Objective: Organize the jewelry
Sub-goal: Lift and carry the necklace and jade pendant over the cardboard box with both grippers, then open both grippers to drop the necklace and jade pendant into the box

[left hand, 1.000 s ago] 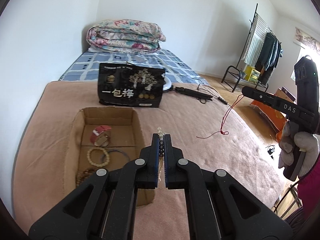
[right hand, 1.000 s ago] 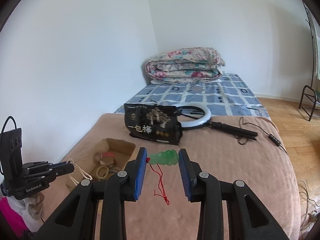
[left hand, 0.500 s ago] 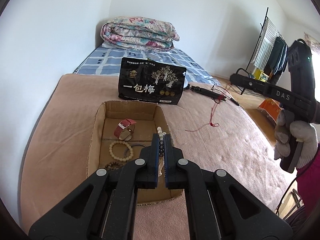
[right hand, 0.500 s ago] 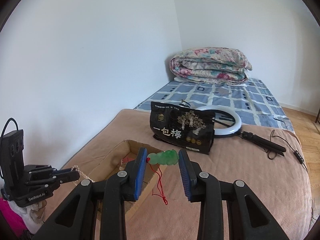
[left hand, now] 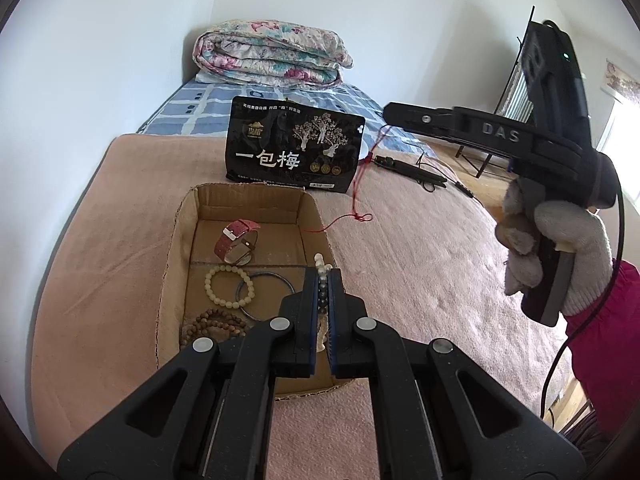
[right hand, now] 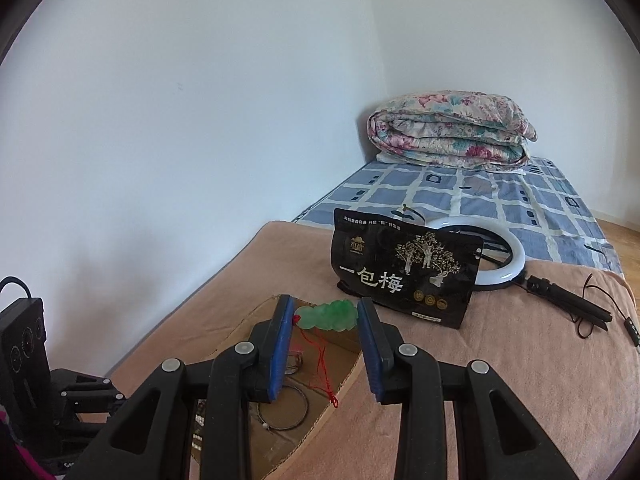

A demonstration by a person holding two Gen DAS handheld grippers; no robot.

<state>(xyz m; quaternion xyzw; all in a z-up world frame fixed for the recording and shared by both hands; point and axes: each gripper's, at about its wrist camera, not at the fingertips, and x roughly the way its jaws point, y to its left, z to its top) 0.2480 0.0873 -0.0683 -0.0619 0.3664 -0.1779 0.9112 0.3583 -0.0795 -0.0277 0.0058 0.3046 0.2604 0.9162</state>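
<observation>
An open cardboard box [left hand: 180,236] lies on the pink blanket and holds a red-strap watch [left hand: 234,240], a cream bead bracelet [left hand: 228,284], a thin bangle [left hand: 264,296] and a brown bead strand [left hand: 212,322]. My left gripper [left hand: 322,280] is shut on a pearl and dark bead strand [left hand: 321,268] above the box's right side. My right gripper [right hand: 325,316] is shut on a green jade pendant [right hand: 328,315]; its red cord [right hand: 320,364] hangs into the box [right hand: 256,320]. In the left wrist view the right gripper [left hand: 460,124] hovers at the right, its red cord [left hand: 356,196] trailing to the box's far right corner.
A black snack bag [left hand: 294,148] stands just behind the box. A ring light [right hand: 500,252] with its black stand and cable lies behind the bag. A folded floral quilt [left hand: 272,54] sits on the blue checked sheet by the wall. A clothes rack stands far right.
Both grippers have moved toward the box with their loads. The left gripper's strand is now over the box interior; the pendant's cord now hangs into the box.
</observation>
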